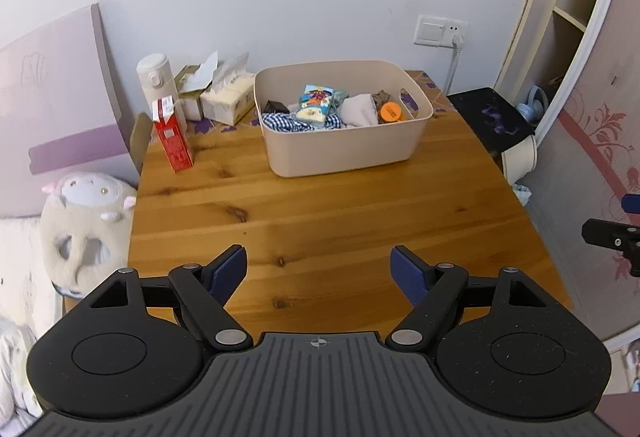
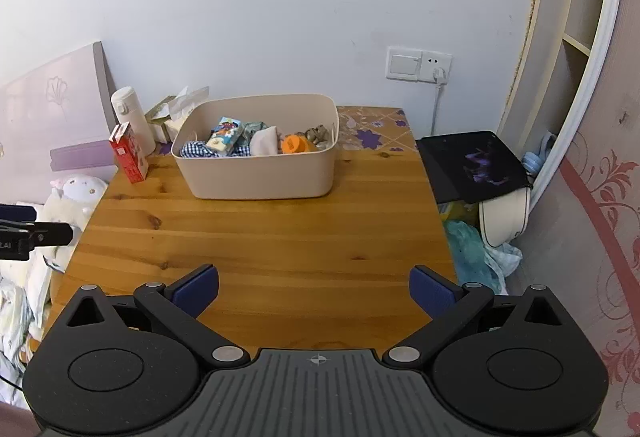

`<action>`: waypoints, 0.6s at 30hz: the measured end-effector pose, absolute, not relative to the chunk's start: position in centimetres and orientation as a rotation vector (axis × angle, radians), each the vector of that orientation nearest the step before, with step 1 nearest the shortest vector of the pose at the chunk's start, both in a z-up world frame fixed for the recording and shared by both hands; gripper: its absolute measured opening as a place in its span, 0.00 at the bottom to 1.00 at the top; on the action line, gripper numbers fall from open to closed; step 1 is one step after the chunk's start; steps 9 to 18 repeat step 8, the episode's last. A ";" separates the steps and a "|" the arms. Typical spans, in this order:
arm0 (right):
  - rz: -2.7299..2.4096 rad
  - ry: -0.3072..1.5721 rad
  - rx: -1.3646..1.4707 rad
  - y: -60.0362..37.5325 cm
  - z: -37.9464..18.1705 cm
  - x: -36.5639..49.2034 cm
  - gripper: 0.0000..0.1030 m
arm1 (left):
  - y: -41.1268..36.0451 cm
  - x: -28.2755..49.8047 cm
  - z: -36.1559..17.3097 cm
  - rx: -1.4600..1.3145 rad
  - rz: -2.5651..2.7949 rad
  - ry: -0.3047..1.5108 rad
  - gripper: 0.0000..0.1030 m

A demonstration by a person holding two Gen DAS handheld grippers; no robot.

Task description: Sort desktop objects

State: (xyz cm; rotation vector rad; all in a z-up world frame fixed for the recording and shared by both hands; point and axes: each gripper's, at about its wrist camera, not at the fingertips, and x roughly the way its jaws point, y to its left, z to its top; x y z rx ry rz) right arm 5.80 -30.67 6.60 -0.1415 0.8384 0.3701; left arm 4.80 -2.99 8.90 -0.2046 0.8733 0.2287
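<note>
tabletop point(image 1: 320, 221): varnished wood, knotty grain, slight sheen
bin point(image 1: 344, 151): smooth matt beige plastic
carton point(image 1: 173, 141): red printed paperboard, glossy
flask point(image 1: 154, 77): smooth cream plastic or coated metal, cannot tell
tissue pack point(image 1: 228, 97): soft wrapper, paper tissue poking out
checked cloth point(image 1: 288, 122): woven fabric, blue-white
left claw point(image 1: 319, 269): matt black plastic, blue pads, metal pins
right claw point(image 2: 314, 287): same finish

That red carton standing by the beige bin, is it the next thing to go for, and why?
Probably yes: ease the left gripper forward and leftward toward the red carton. Its jaws are open and empty, as are the right gripper's. The carton stands upright on the wooden table, outside the beige bin that already holds several items, and it sits on the left gripper's side.
</note>
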 end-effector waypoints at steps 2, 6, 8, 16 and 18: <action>0.373 0.850 -0.157 -30.7 6.5 5.8 1.00 | -3.2 4.5 9.2 -0.209 0.232 0.870 0.78; 0.394 0.869 -0.180 -30.6 6.2 5.7 1.00 | -3.1 4.6 9.5 -0.208 0.248 0.864 0.78; 0.395 0.867 -0.189 -30.6 6.2 5.8 1.00 | -3.0 4.7 9.6 -0.210 0.258 0.860 0.79; 0.395 0.867 -0.189 -30.6 6.2 5.8 1.00 | -3.0 4.7 9.6 -0.210 0.258 0.860 0.79; 0.395 0.867 -0.189 -30.6 6.2 5.8 1.00 | -3.0 4.7 9.6 -0.210 0.258 0.860 0.79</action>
